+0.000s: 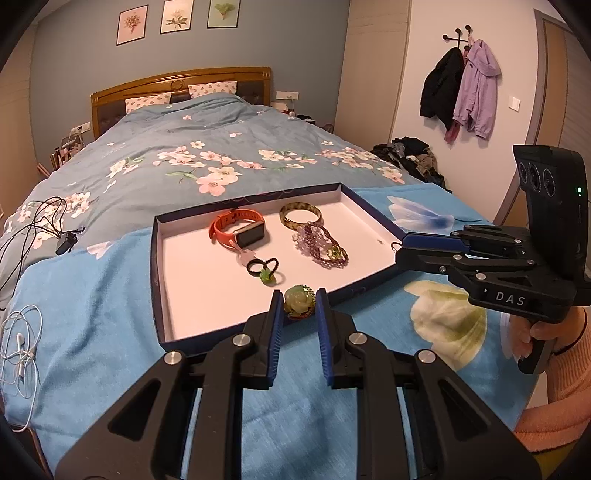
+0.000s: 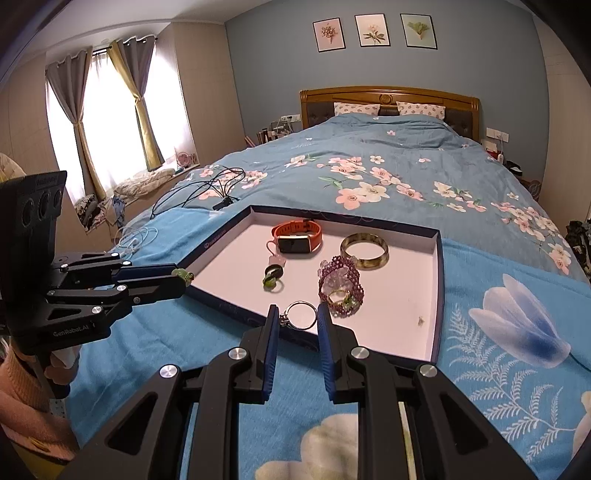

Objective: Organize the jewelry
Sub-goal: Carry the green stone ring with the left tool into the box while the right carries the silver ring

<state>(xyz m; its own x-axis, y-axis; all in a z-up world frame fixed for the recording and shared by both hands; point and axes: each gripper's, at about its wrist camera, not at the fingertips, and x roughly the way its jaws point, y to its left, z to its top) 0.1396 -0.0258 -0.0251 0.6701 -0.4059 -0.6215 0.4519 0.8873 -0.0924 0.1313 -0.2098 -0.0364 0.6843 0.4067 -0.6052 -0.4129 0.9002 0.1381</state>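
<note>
One tray [image 1: 162, 236]. One orange watch [image 1: 236, 230]. One bangle [image 1: 300, 215]. One purple bead bracelet [image 1: 320, 245]. One green-stone ring [image 1: 266, 275] in the tray, beside one black loop [image 1: 255, 266]. One green flower brooch [image 1: 298, 301] between the left claw [image 1: 298, 308] pads. One silver ring [image 2: 301, 314] between the right claw [image 2: 295, 321] pads. Two claws. Three framed prints [image 2: 375, 31]. Two pillows [image 2: 356, 108]. Two jackets [image 1: 476, 86] on one wall hook. One bed [image 2: 406, 155]. Two cable tangles: one black [image 1: 44, 218], one white [image 1: 22, 332].
</note>
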